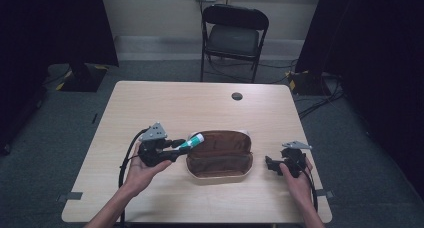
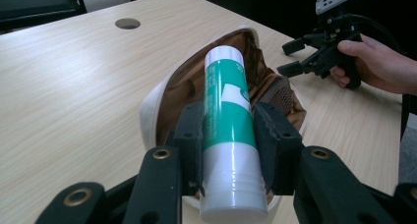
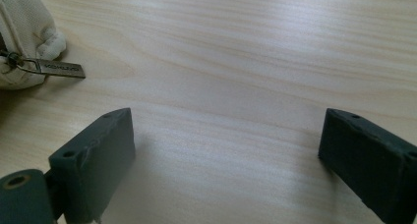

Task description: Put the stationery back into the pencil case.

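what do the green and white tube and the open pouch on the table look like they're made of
The green and white cylindrical tube looks like smooth, glossy plastic: soft highlights run along it. The open cream pouch with brown lining looks like soft fabric outside; its lining wrinkles like thin cloth, with a mesh pocket. The zipper pull looks like dull metal.

Each hand carries black tongs. The left tongs (image 1: 178, 146) and right tongs (image 1: 270, 164) each bear a grey three-cornered plate on top and trail a black cable. Jaw arms show brass-coloured rivets; pads are rectangular, dark rubber. Forearms are bare.
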Available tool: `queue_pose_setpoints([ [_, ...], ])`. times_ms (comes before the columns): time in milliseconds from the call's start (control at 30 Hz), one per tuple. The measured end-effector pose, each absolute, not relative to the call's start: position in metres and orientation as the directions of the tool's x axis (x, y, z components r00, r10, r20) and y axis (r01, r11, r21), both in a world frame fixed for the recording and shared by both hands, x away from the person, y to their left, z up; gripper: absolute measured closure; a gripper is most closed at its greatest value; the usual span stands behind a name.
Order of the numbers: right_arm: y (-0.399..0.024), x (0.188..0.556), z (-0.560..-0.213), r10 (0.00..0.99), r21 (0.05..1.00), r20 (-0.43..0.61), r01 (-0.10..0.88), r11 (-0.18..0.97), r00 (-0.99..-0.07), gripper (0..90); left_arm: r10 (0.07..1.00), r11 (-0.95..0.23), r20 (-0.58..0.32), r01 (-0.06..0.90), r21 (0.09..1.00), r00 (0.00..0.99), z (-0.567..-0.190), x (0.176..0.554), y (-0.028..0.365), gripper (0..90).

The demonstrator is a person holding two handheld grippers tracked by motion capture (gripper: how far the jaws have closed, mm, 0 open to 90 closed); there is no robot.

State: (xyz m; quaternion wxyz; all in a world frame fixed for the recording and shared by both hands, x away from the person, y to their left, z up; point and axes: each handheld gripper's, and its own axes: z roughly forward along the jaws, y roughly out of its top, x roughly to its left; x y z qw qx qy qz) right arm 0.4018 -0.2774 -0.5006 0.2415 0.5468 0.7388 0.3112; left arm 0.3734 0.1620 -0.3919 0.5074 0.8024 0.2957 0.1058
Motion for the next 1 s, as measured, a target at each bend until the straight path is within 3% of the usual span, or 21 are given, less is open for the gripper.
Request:
queue_pose_setpoints([
  [533, -0.277, 0.402, -0.501, 0.958, 0.724, -0.015, 0.658, 0.209, -0.287, 6.0, 0.526, -0.349, -0.127, 0.350, 0.869, 0.841, -0.393, 0.390, 0.114, 65.8],
  [1000, -0.277, 0.402, -0.501, 0.958, 0.724, -0.016, 0.658, 0.209, -0.287, 6.0, 0.507, -0.399, -0.141, 0.376, 0.836, 0.850, -0.416, 0.406, 0.080, 65.8],
])
